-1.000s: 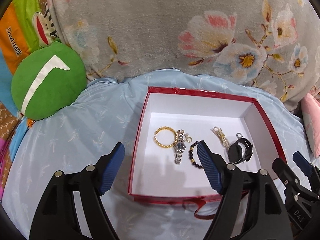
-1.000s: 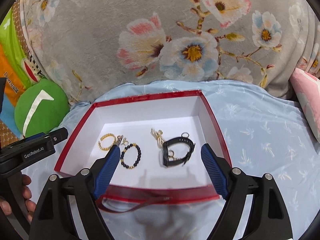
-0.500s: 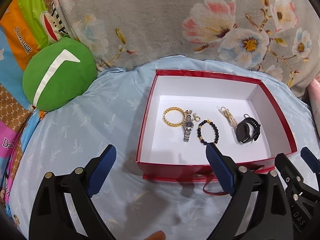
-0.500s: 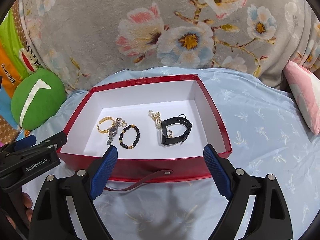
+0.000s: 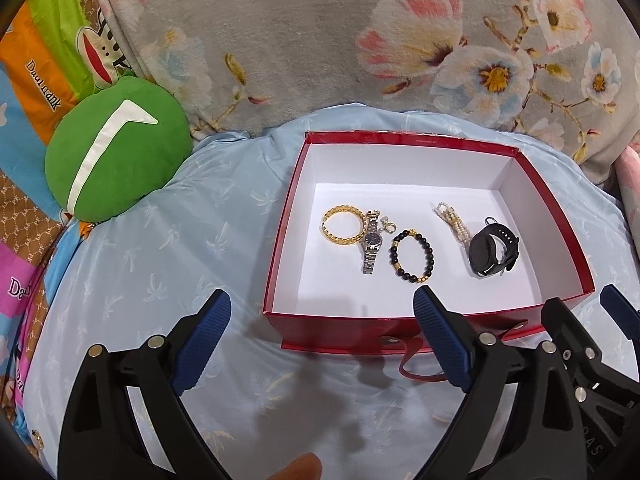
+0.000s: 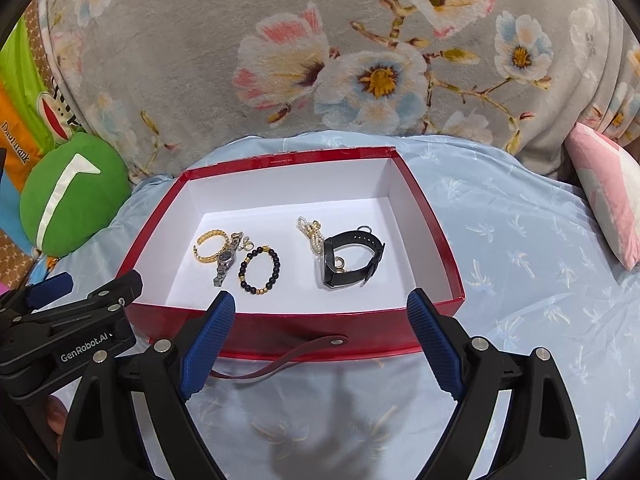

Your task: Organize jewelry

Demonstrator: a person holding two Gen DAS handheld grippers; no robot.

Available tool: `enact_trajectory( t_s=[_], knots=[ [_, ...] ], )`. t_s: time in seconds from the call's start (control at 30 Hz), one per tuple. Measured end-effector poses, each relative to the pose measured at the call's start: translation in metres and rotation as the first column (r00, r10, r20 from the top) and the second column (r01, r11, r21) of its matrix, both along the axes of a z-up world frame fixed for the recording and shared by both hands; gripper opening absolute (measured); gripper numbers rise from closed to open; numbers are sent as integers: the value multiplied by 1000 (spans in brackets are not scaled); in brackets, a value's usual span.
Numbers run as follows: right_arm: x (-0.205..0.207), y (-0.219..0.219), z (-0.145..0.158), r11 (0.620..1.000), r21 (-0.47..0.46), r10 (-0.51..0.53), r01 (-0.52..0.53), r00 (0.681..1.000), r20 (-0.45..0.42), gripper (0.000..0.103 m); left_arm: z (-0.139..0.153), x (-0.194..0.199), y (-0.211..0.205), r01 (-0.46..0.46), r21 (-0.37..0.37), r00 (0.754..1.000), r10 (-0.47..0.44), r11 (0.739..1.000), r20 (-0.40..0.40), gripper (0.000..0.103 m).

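Observation:
A red box (image 5: 276,248) (image 6: 320,332) with a white inside sits on the light blue bedding. In it lie a gold bracelet (image 5: 342,226) (image 6: 210,246), a silver watch (image 5: 371,242) (image 6: 227,258), a black bead bracelet (image 5: 412,250) (image 6: 259,270), a pearl chain (image 5: 452,220) (image 6: 310,232) and a black smartwatch (image 5: 492,252) (image 6: 352,258). My left gripper (image 5: 322,336) is open and empty before the box's near left corner. My right gripper (image 6: 320,344) is open and empty before the box's near wall.
A green round cushion (image 5: 116,156) (image 6: 72,196) lies left of the box. A grey floral blanket (image 5: 320,40) rises behind it. A pink pillow (image 6: 608,196) lies at the right. A red strap (image 6: 280,360) hangs from the box's front wall.
Both grippers have pulled back from over the box toward me and stay open. The box and jewelry have not moved.

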State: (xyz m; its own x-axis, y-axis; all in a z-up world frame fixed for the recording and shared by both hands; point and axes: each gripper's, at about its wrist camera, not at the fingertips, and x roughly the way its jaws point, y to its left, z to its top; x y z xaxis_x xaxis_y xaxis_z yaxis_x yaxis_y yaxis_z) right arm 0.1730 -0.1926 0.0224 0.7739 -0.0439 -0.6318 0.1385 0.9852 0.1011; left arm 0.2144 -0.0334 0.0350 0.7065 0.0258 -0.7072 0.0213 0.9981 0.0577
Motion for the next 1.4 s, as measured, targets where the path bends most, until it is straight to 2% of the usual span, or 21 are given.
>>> enact_trajectory(
  t_s=[1.4],
  knots=[
    [2, -2, -7, 1000, -12, -11, 11, 1000, -10, 86, -5, 1, -5, 0, 16, 1000, 0, 1000, -1, 90]
  ],
)
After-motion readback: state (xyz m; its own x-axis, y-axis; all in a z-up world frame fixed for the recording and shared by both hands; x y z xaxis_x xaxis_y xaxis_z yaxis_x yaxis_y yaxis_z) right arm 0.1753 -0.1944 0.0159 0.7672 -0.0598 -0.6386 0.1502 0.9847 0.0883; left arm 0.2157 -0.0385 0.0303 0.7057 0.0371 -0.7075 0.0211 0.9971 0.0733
